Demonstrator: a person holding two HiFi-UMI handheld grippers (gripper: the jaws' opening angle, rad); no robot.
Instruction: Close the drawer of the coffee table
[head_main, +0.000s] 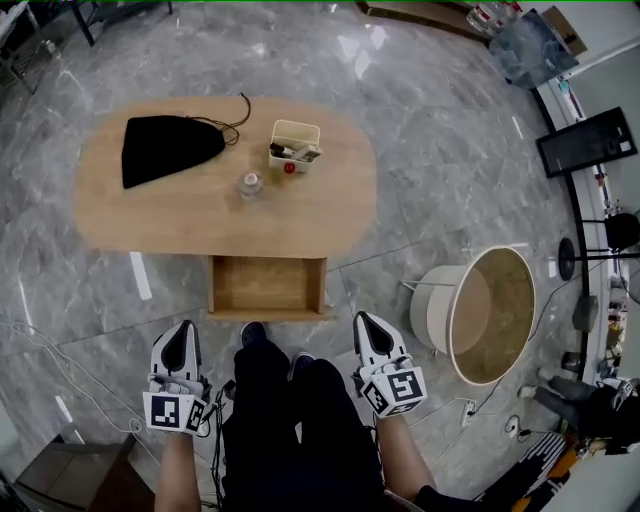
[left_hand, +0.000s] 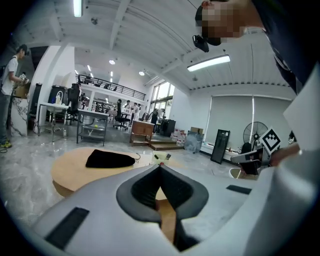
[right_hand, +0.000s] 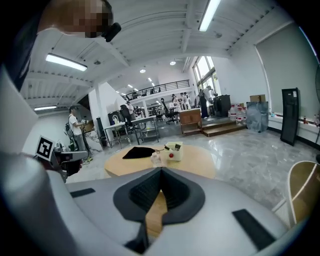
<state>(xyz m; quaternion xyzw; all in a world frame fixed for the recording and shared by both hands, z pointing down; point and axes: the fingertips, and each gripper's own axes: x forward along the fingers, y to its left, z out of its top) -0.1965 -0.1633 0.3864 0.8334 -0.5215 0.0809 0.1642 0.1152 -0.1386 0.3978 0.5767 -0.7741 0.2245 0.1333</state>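
Jaws together, nothing held: left hand-held gripper (head_main: 183, 335), right hand-held gripper (head_main: 368, 328). Both apart from open drawer (head_main: 267, 285).

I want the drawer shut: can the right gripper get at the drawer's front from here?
Probably yes: the right gripper hangs just right of the open drawer's front, with only bare floor between them.

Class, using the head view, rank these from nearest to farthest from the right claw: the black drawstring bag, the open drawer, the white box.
Measured from the right claw:
1. open drawer, just ahead and to its left, pulled out from the coffee table.
2. white box, mid-table, toward the far edge.
3. black drawstring bag, at the table's left end.
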